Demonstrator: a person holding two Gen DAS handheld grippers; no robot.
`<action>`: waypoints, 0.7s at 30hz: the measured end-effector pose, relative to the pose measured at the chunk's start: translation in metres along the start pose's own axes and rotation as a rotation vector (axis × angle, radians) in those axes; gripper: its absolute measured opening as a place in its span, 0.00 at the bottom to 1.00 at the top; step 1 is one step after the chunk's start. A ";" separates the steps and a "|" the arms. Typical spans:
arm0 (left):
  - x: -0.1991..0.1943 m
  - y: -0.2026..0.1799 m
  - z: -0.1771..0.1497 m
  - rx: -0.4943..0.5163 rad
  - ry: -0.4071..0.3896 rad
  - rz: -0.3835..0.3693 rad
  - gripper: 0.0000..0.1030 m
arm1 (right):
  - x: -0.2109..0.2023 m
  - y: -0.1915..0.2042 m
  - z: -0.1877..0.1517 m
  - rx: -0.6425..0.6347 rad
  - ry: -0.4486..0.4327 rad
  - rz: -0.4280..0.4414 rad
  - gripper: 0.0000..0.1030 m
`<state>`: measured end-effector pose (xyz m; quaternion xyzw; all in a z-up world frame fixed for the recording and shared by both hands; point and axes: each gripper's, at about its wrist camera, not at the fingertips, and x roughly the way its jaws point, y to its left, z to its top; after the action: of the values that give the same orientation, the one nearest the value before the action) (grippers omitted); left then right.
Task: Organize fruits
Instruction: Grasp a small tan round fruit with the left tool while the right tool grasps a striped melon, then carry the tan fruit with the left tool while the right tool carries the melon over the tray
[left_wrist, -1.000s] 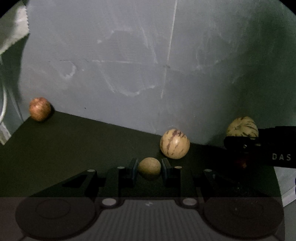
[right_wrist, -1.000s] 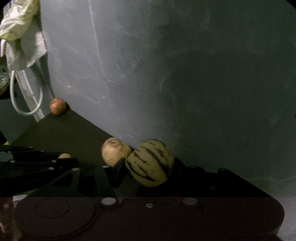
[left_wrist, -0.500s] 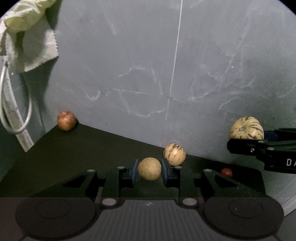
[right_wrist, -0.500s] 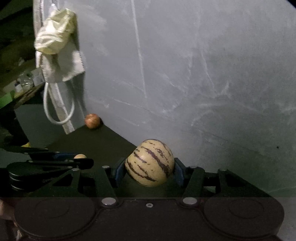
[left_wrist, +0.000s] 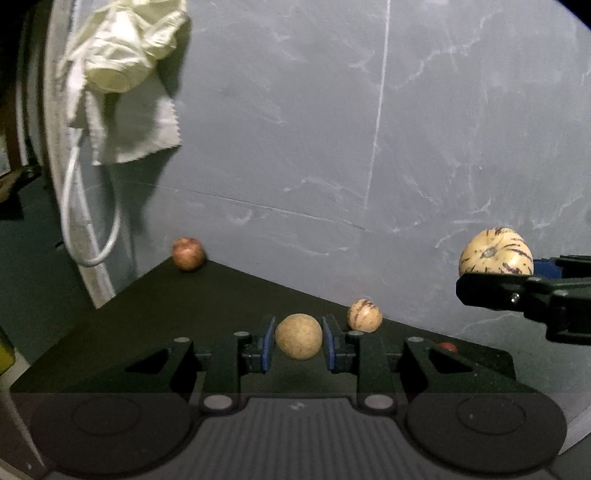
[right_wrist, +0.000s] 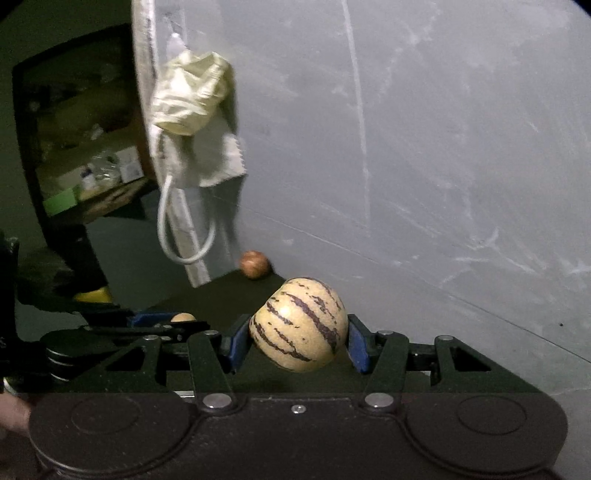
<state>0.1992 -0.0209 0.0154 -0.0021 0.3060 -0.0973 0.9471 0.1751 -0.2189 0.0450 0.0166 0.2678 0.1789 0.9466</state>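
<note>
Leftmost, crumpled pale cloth (left_wrist: 122, 55) hangs at the wall edge with a looped white cable (left_wrist: 92, 221) under it; cloth looks soft and wrinkled, cable smooth. Below that, a round reddish-brown fruit (left_wrist: 188, 254) sits at the far left corner of the tabletop (left_wrist: 147, 314), right against the grey wall (left_wrist: 332, 129). Wall is matte with pale scuffs and a thin vertical seam. Tabletop is flat, dark, no gloss.

Centre: your left gripper (left_wrist: 298, 341) is closed narrow on a small tan ball-shaped fruit (left_wrist: 298, 336), blue pads touching both sides. Skin looks dull, slightly speckled. It's held clear above the tabletop.

Just right of it, a small cream fruit with dark streaks (left_wrist: 364, 315) rests on the tabletop at the wall. Further right, a tiny red glossy fruit (left_wrist: 447, 347) sits low behind the finger linkage.

Far right: your right gripper (right_wrist: 297, 343) is clamped at medium width on the large striped fruit (right_wrist: 299, 323), cream skin, purple-brown streaks, rounded and slightly flattened, smooth. Also off the tabletop, higher than the other fruit.
</note>
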 end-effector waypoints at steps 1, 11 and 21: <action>-0.006 0.002 -0.002 -0.007 -0.005 0.009 0.27 | -0.003 0.003 0.001 -0.005 -0.004 0.009 0.54; -0.059 0.021 -0.026 -0.061 -0.027 0.093 0.27 | -0.025 0.045 0.001 -0.066 -0.017 0.131 0.54; -0.096 0.039 -0.064 -0.133 0.000 0.157 0.27 | -0.035 0.083 -0.021 -0.124 0.032 0.240 0.54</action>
<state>0.0930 0.0383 0.0159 -0.0411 0.3108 -0.0023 0.9496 0.1097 -0.1547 0.0551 -0.0129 0.2672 0.3073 0.9132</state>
